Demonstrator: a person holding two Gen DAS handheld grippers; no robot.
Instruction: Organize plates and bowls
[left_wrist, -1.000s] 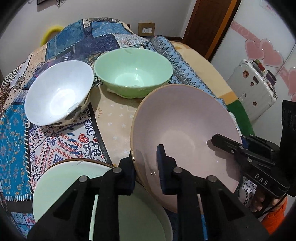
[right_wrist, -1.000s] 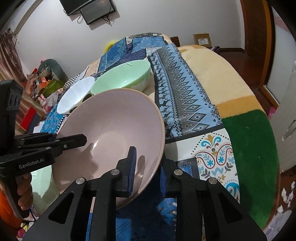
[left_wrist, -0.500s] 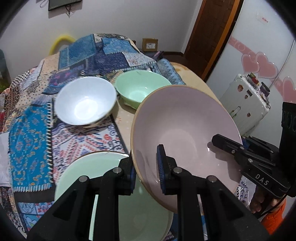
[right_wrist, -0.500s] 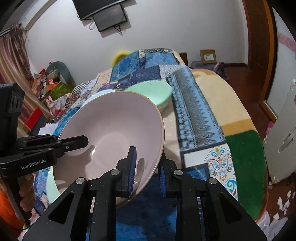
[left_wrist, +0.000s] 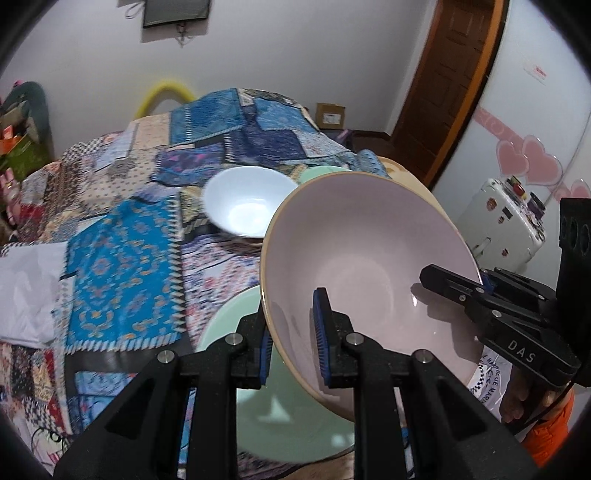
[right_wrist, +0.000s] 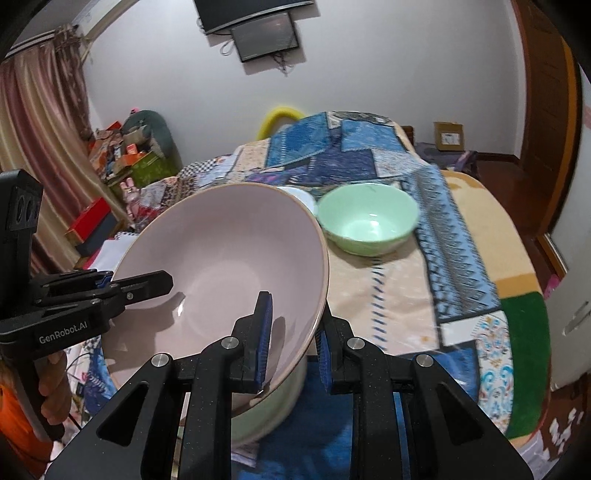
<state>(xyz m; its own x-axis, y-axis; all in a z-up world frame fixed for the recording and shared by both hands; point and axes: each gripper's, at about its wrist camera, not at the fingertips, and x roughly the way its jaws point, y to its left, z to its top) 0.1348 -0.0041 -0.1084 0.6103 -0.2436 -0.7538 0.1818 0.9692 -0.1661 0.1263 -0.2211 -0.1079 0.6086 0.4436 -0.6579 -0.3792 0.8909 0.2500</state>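
A large pink plate (left_wrist: 369, 266) is held tilted in the air by both grippers. My left gripper (left_wrist: 291, 338) is shut on its near rim; my right gripper (right_wrist: 291, 341) is shut on the opposite rim, where the pink plate (right_wrist: 221, 258) fills the view. Below it lies a pale green plate (left_wrist: 288, 417), also visible in the right wrist view (right_wrist: 266, 410). A white bowl (left_wrist: 247, 203) and a green bowl (right_wrist: 369, 218) stand farther back on the table; the green bowl is mostly hidden in the left wrist view.
The table wears a patchwork blue cloth (left_wrist: 125, 266) and a beige and green blanket (right_wrist: 480, 236). White paper (left_wrist: 29, 291) lies at the left edge. A white appliance (left_wrist: 502, 218) stands right of the table; cluttered boxes (right_wrist: 118, 155) stand by the far wall.
Both grippers have lifted the pink plate higher and tilted it more. The bowls now look smaller and farther away, and the green plate below shows more.
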